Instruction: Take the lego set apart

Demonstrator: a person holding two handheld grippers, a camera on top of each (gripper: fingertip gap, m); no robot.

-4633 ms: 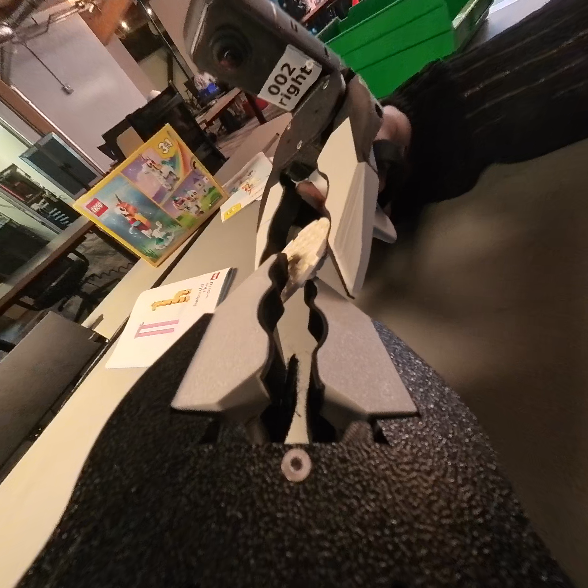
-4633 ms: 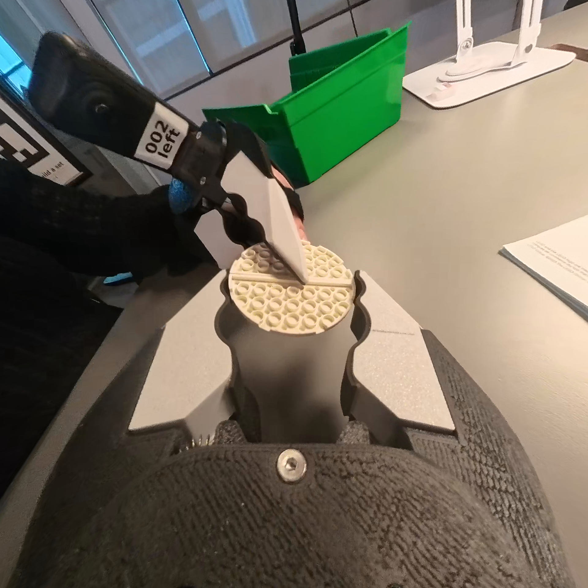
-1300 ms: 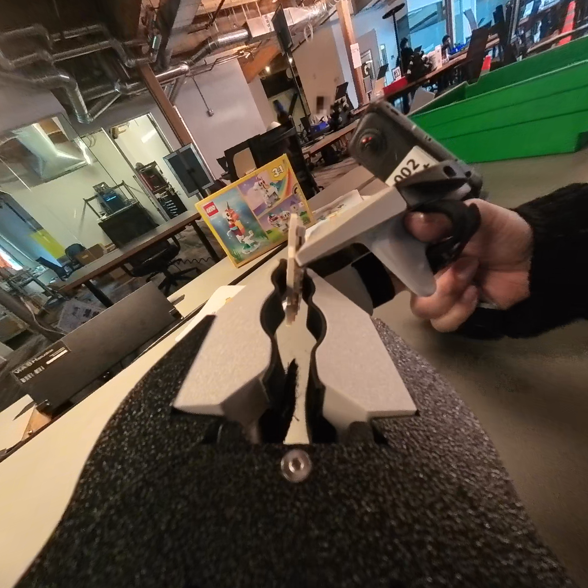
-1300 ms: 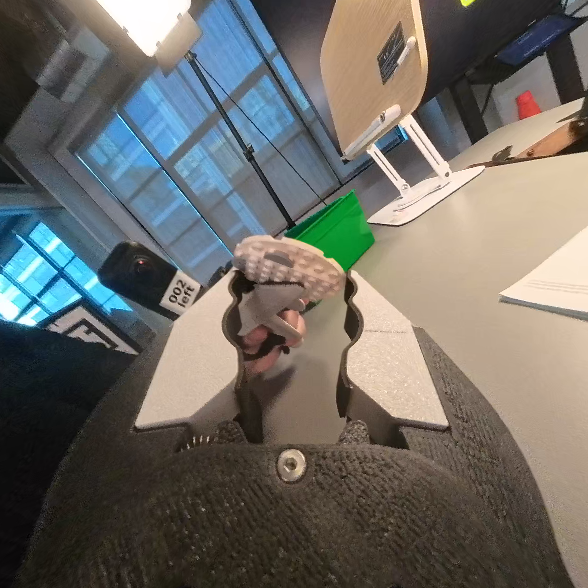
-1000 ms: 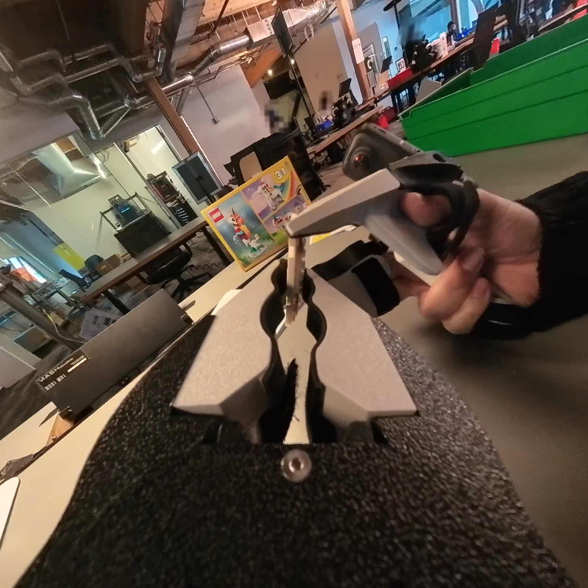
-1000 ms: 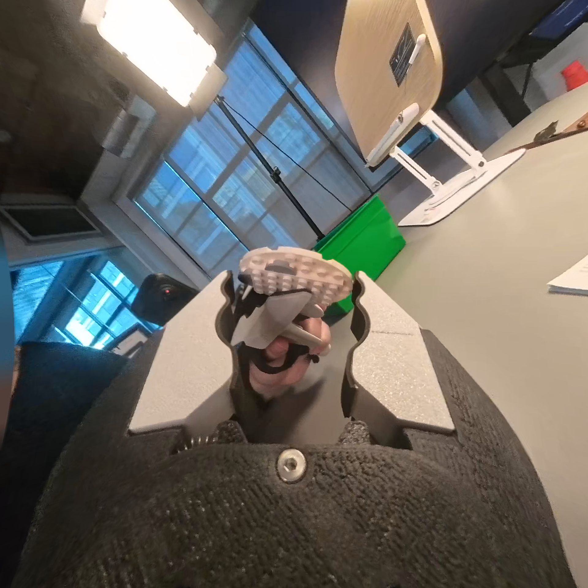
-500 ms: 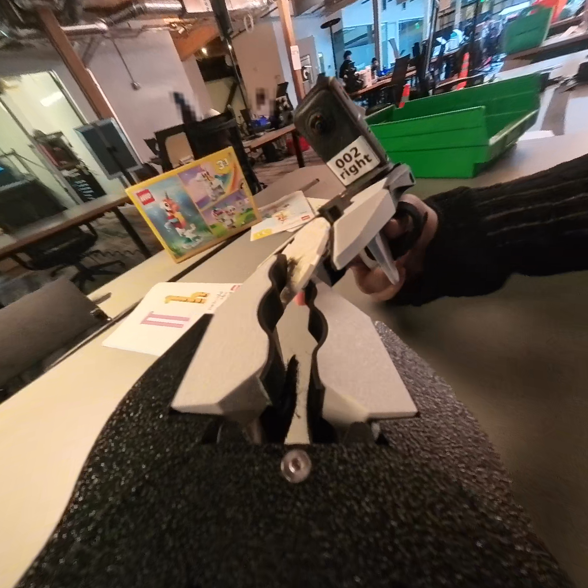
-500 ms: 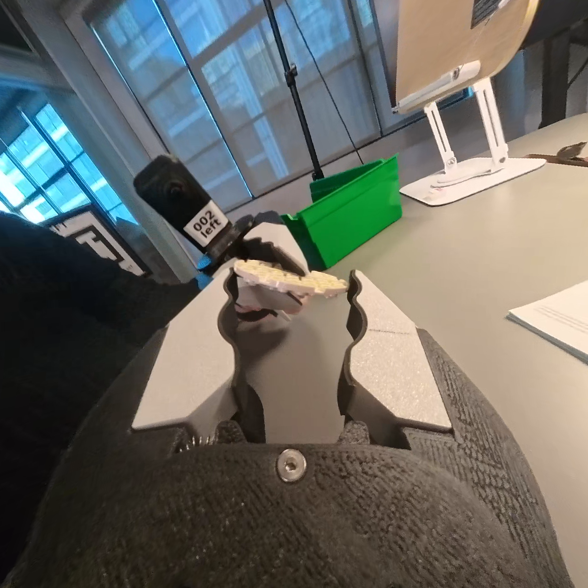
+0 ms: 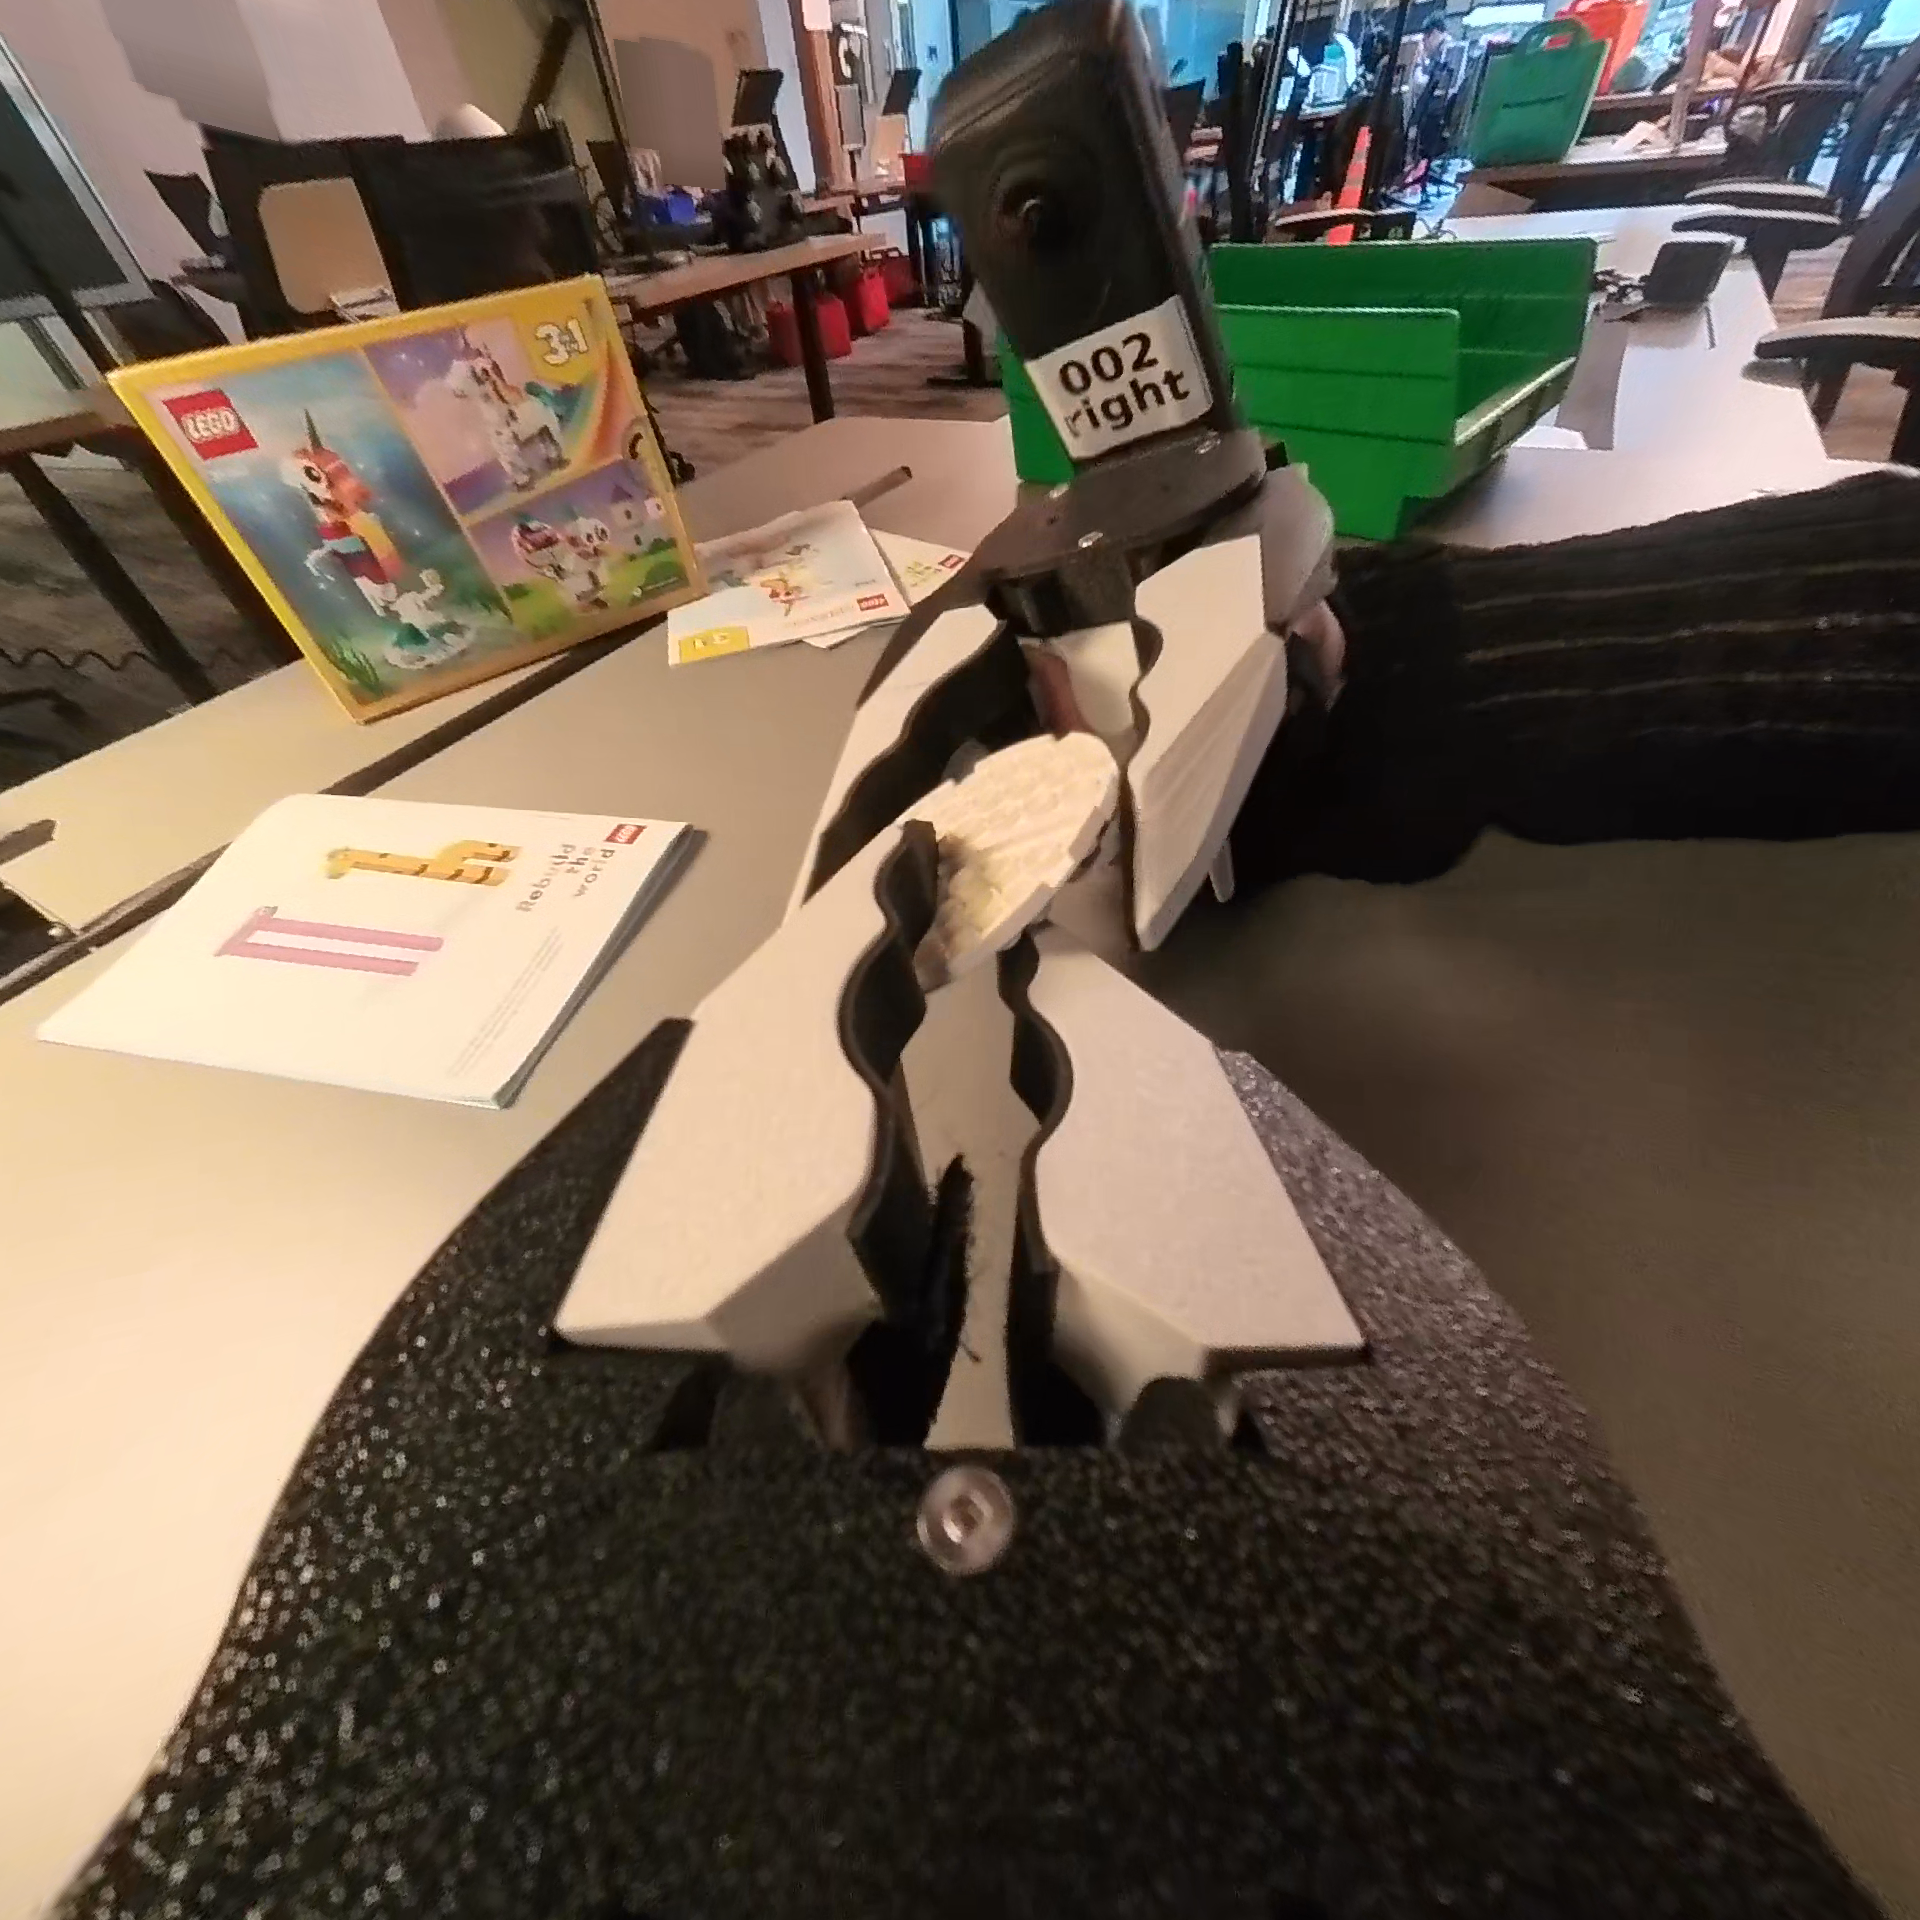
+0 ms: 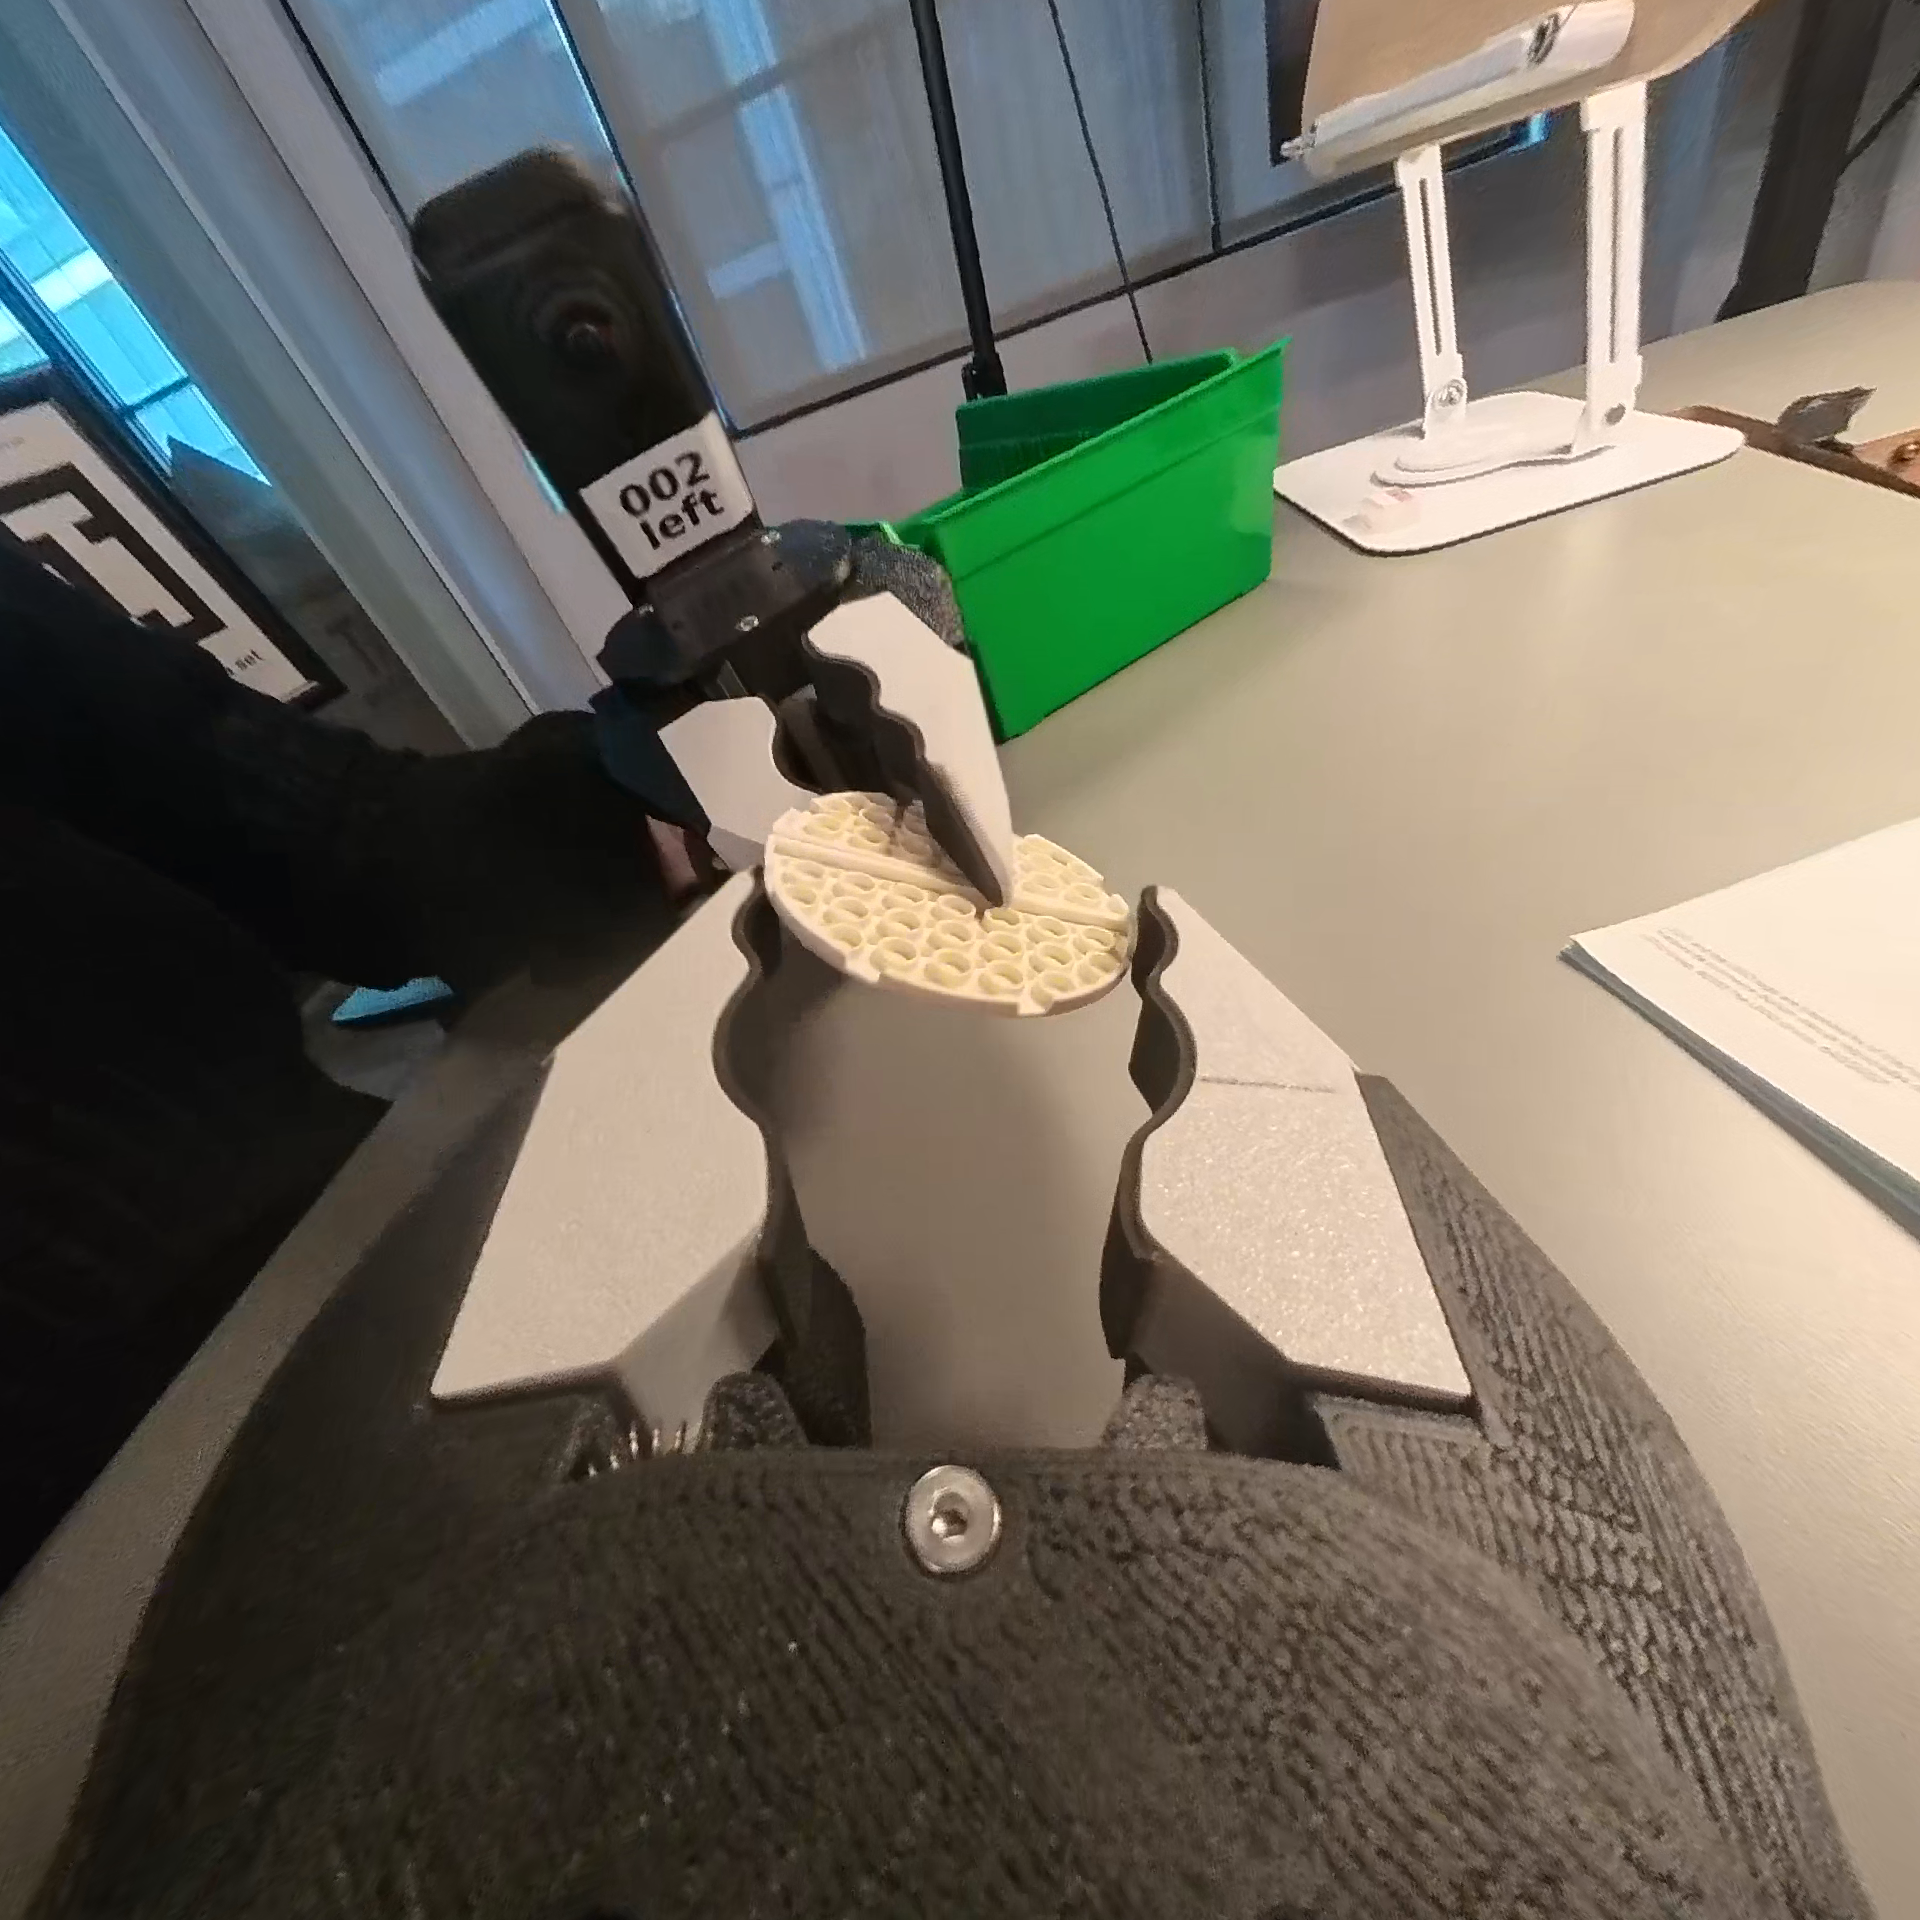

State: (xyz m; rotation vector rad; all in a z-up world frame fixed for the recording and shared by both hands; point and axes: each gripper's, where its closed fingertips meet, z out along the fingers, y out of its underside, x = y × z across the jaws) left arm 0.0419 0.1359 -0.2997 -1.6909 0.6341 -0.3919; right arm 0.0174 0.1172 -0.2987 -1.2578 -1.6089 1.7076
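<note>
A white round lego plate (image 10: 935,951) is held above the grey table, underside up, with a seam across its middle. My right gripper (image 10: 945,920) is shut on it across its width. My left gripper (image 9: 966,904) is shut on the plate's (image 9: 1029,810) near edge. In the right wrist view the left gripper's upper finger (image 10: 914,717) comes in from the back left and lies on the plate, its tip at the seam. In the left wrist view the right gripper's fingers (image 9: 1195,748) flank the plate from behind.
A lego box (image 9: 416,488) stands at the back left, with an instruction booklet (image 9: 384,935) and leaflets (image 9: 800,603) nearby. A green bin (image 9: 1392,384) sits behind; another green bin (image 10: 1101,592), a white stand (image 10: 1507,447) and a paper stack (image 10: 1766,987) show in the right wrist view. Left and right tips are no more than a few centimetres apart.
Both grippers have tilted back down towards the table with the plate still held between them. The plate has turned from edge-on to underside up in the right wrist view.
</note>
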